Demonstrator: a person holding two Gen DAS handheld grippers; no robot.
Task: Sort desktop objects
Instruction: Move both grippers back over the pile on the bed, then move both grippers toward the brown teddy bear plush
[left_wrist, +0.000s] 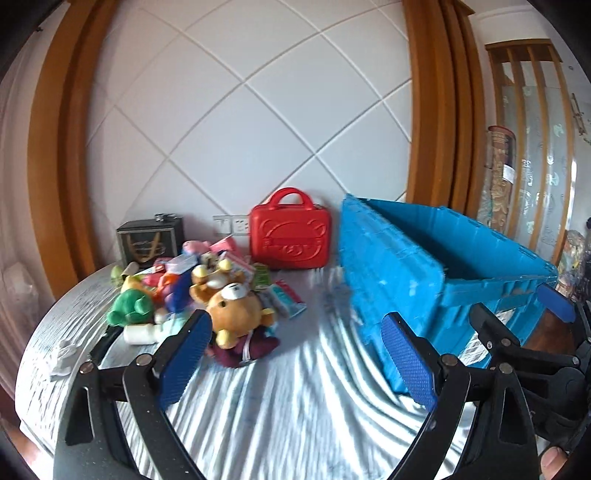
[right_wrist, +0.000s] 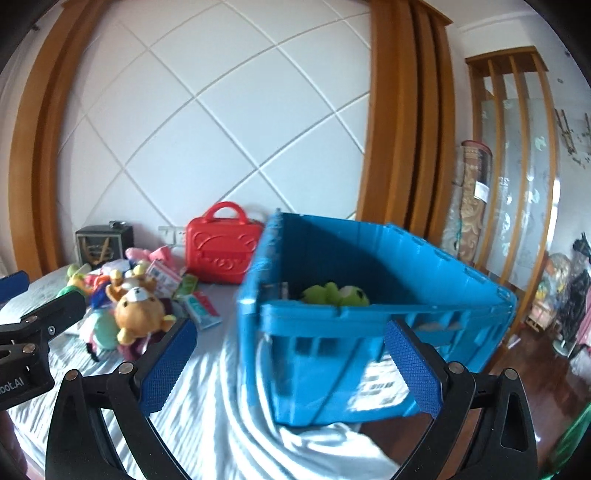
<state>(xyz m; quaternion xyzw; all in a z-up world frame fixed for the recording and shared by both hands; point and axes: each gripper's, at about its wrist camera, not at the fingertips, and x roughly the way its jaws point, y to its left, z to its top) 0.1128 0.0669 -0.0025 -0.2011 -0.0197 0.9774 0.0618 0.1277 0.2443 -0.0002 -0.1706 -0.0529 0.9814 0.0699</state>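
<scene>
Ahead, a white diamond-panelled wall framed by orange wooden trim; dark wooden floor to the right.

Green plush inside blue crate; toy pile beside.

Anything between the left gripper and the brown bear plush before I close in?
Nothing visible. The left gripper is open, and the brown bear plush lies at the near edge of the toy pile, just beyond the left finger's pad, with only bare striped sheet before it.
</scene>
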